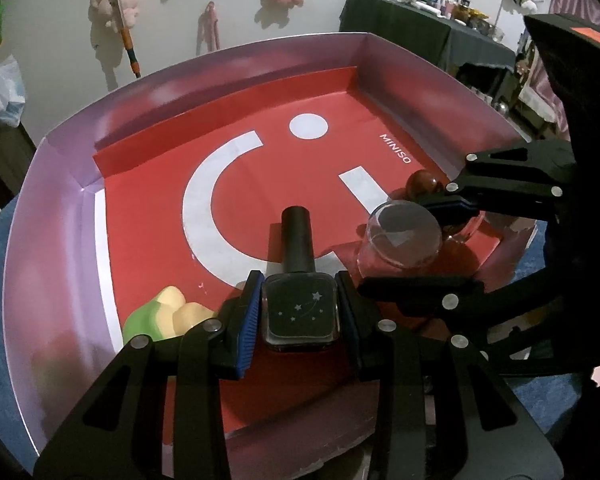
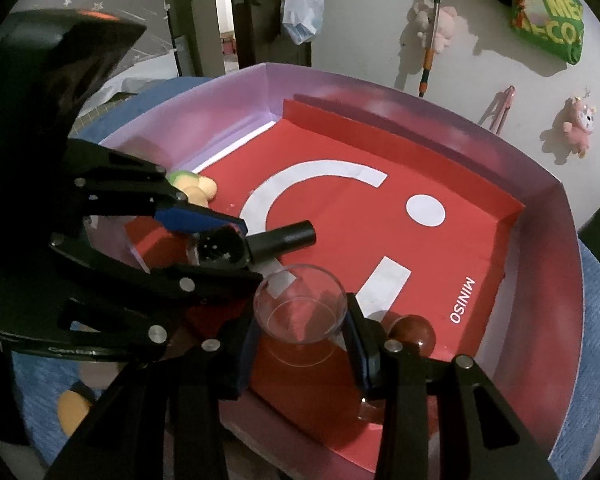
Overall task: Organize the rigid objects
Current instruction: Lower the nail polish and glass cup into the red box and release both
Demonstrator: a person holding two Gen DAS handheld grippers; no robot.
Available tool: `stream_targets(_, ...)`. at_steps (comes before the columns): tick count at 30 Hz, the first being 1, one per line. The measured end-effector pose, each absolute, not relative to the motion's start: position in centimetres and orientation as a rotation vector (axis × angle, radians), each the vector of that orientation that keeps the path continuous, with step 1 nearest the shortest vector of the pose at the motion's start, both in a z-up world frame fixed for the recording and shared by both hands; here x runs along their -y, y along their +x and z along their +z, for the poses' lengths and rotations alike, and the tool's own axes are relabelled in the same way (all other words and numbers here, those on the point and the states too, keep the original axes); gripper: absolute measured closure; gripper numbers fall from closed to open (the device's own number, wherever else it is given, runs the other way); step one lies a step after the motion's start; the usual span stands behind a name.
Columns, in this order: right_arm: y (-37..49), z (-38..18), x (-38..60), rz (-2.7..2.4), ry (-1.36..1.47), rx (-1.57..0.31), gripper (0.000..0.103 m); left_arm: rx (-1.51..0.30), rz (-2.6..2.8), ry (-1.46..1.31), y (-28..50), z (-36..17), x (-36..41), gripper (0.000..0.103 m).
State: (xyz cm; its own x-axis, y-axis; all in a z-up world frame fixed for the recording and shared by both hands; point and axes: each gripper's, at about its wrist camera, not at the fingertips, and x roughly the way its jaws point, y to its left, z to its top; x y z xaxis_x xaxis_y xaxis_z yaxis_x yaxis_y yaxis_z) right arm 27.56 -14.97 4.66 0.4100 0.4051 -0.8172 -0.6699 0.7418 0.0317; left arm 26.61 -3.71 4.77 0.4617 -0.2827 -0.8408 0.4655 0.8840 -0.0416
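The left gripper (image 1: 300,312) clamps a dark square nail-polish bottle with a black cap (image 1: 299,304); the right gripper (image 2: 302,344) clamps a clear glass cup (image 2: 300,308), both over the red-lined box (image 1: 52,208). Only the right view shows an orange round object (image 2: 74,408) outside at 8 o'clock; the left shows a cluttered table (image 1: 400,24) at 1 o'clock

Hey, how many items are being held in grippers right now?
2. The dark square nail polish bottle is in the left gripper; the clear glass cup is in the right gripper, both over the red-lined box.
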Motion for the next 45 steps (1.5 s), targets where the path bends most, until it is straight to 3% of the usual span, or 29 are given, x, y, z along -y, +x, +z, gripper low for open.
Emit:
stream_targets(25, 28.0, 4.4, 14.9, 0.707, -0.308, -0.939, 0.060, -0.978, -0.465, 0.232, 26.7, 4.8, 3.9, 0.068)
stream_targets(37, 27.8, 4.6, 15.1, 0.701, -0.299, -0.947, 0.055, -0.943, -0.447, 0.237, 26.5, 5.7, 3.5, 0.055)
stream_targets(45, 27.6, 5.4, 15.6, 0.697, -0.281, -0.930, 0.044, -0.912, -0.422, 0.220, 26.0, 6.9, 2.6, 0.043)
